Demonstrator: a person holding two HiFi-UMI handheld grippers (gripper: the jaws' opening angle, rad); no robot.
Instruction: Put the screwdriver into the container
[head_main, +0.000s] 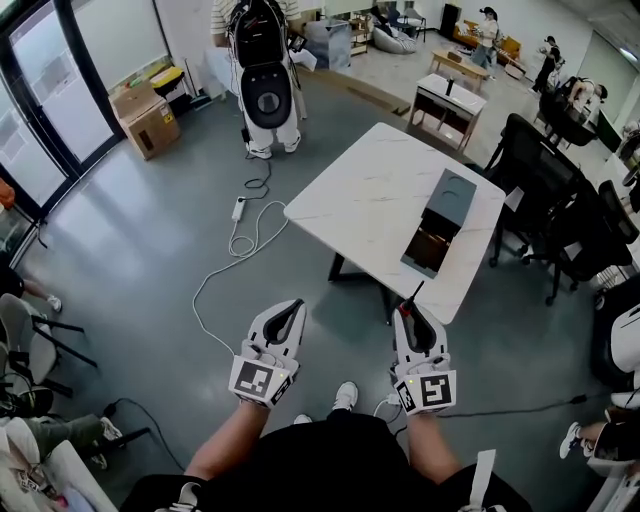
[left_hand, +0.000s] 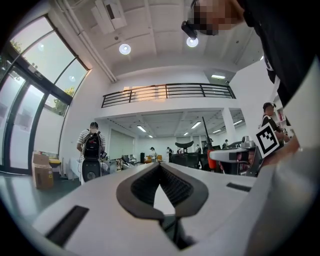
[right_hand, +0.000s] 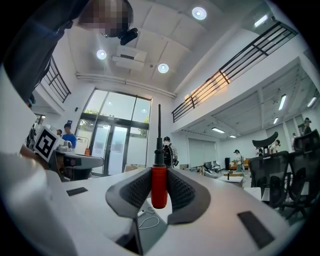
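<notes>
The screwdriver (right_hand: 159, 186) has a red handle and a thin black shaft that points up and away from me. My right gripper (right_hand: 159, 174) is shut on the handle. In the head view the right gripper (head_main: 411, 309) hangs in front of my body, short of the table, with the screwdriver (head_main: 413, 294) tip aimed at it. The container (head_main: 440, 222) is a long dark grey box with an open brown end. It lies on the white marble table (head_main: 360, 195) near the right edge. My left gripper (head_main: 293, 306) is shut and empty, its pads (left_hand: 150, 181) meeting at the tips.
A white cable with a power strip (head_main: 238, 208) trails over the grey floor left of the table. Black office chairs (head_main: 560, 215) stand to the right. A person with a black and white pack (head_main: 266, 80) stands beyond, near a cardboard box (head_main: 147, 120).
</notes>
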